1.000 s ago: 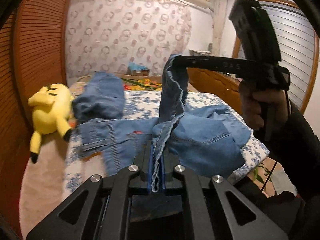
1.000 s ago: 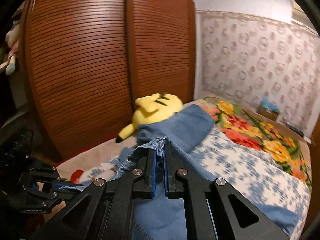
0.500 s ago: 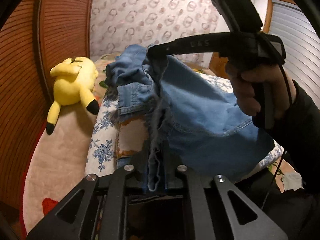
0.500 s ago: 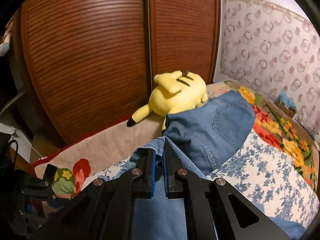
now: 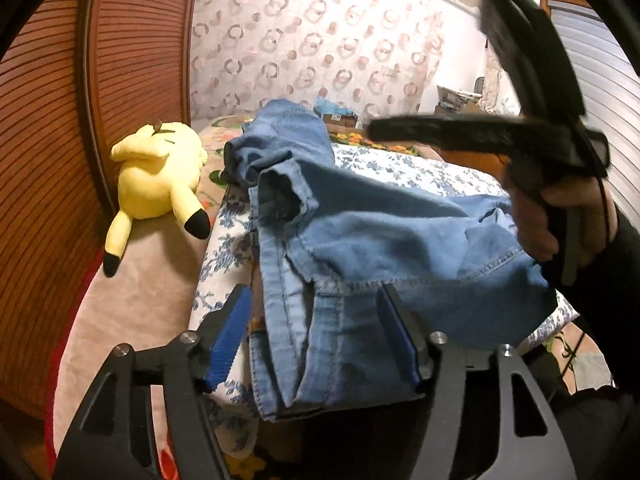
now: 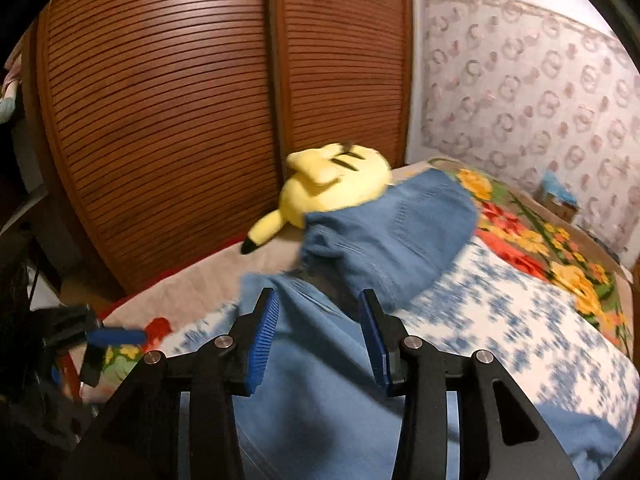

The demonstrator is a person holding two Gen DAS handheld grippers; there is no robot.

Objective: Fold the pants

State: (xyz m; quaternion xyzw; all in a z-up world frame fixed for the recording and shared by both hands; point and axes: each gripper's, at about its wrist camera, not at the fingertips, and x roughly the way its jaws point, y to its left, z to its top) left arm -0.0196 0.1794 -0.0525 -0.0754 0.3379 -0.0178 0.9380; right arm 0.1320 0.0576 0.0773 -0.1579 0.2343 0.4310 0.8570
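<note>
Blue jeans lie folded on the bed, their hem end doubled back toward the waist. My left gripper hovers over the near fold with its jaws opening. The denim lies loose between the blue pads, which do not press on it. My right gripper is also opening above the cloth, with nothing pinched. In the left wrist view the right gripper hangs blurred above the jeans, held by a person's hand. One blue pad of the left gripper shows at the left of the right wrist view.
A yellow plush toy lies left of the jeans on a beige blanket. The bed has a blue-flowered sheet and a red and yellow floral cover. Slatted wooden wardrobe doors stand close on the left.
Both grippers were shut on the denim edges and have let go. Their jaws now stand apart. The lifted cloth has dropped flat onto the bed, and the right gripper has pulled back from it.
</note>
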